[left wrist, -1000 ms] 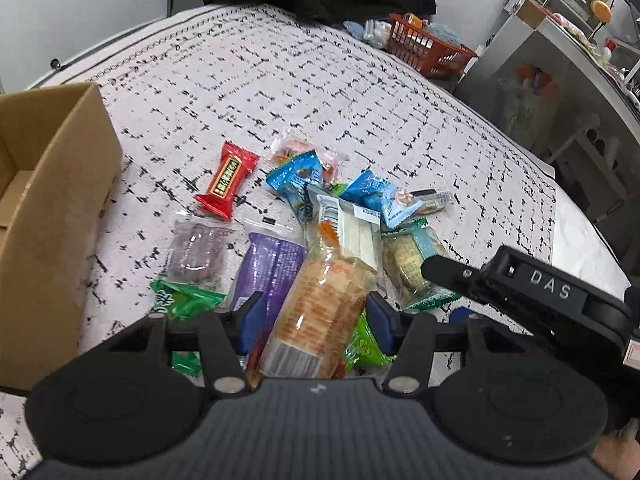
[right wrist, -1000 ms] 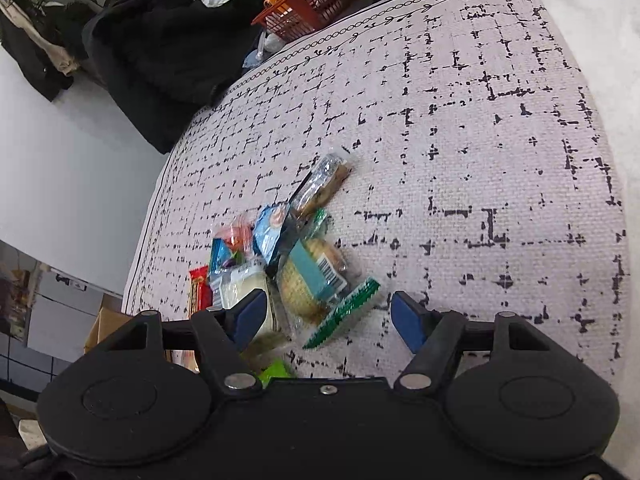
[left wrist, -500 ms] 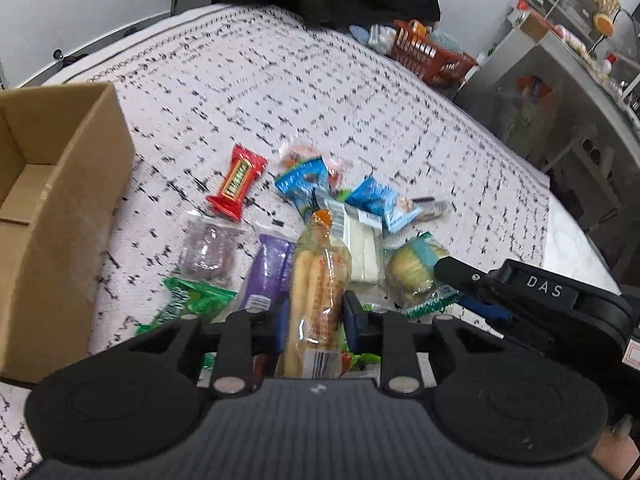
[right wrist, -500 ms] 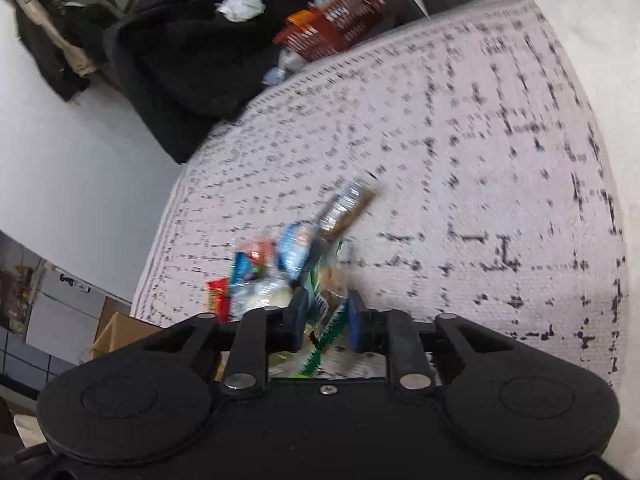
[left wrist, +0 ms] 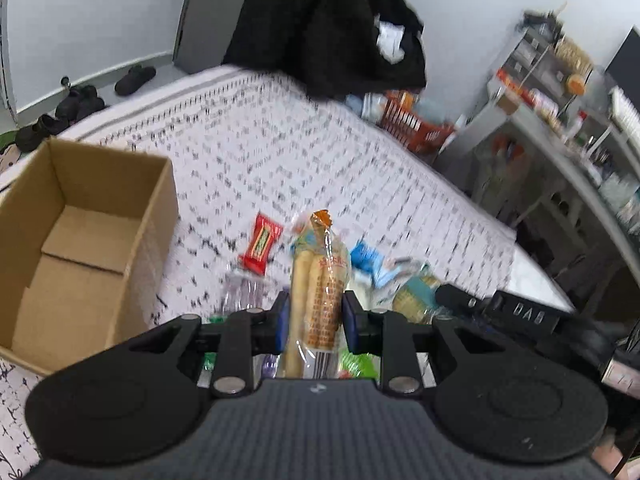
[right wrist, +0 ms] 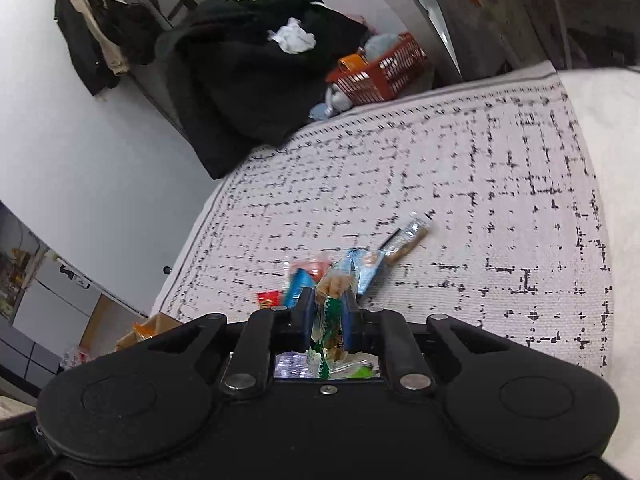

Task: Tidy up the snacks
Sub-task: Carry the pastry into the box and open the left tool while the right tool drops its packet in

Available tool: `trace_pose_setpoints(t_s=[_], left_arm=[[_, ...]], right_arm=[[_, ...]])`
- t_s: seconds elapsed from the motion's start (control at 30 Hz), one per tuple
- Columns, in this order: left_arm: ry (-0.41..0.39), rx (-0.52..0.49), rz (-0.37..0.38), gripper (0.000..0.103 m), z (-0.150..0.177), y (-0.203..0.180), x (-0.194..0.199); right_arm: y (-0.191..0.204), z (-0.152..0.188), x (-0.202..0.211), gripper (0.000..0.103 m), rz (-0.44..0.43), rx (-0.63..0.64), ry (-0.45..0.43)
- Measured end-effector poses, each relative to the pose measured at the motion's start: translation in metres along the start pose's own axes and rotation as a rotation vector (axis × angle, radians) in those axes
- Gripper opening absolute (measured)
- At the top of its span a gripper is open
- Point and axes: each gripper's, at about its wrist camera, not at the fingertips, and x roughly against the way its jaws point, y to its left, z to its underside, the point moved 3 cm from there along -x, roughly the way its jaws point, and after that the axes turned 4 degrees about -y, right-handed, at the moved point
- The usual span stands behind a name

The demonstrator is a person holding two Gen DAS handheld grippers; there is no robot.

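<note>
My left gripper [left wrist: 314, 314] is shut on a long orange bread-stick packet [left wrist: 320, 284], lifted above the snack pile. Below it lie a red bar [left wrist: 261, 243], a blue packet [left wrist: 366, 258] and a round biscuit pack [left wrist: 412, 294]. An open cardboard box [left wrist: 86, 236] stands to the left, nothing visible inside it. My right gripper [right wrist: 326, 314] is shut on a green-and-white clear snack packet [right wrist: 330, 312], raised off the bed. Beyond it lie a blue packet [right wrist: 366, 266], a brown bar [right wrist: 408, 238] and a red wrapper [right wrist: 268, 299].
The snacks lie on a white bedspread [left wrist: 256, 148] with black dashes. A black heap of clothes [right wrist: 248, 80] and an orange basket [right wrist: 380, 72] sit beyond the far edge. Shelves and a table [left wrist: 560, 128] stand to the right. Shoes [left wrist: 76, 100] lie on the floor.
Both grippers went from open to shut on their packets and have lifted them off the pile. The left view has swung up, so more of the box shows.
</note>
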Motion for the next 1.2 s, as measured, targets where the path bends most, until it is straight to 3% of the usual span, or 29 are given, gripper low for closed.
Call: trace_pose_setpoints(t_s=[0.67, 1.2], left_arm=[[-0.150, 0.152, 0.066, 0.026, -0.032, 0.063, 0.077], [-0.142, 0.317, 0.060, 0.026, -0.047, 0.141, 0.078]], right_arm=[[0.125, 0.024, 0.042, 0.014, -0.039, 0.191, -0.073], [0.198, 0.053, 0.013, 0.014, -0.070, 0.244, -0.053]])
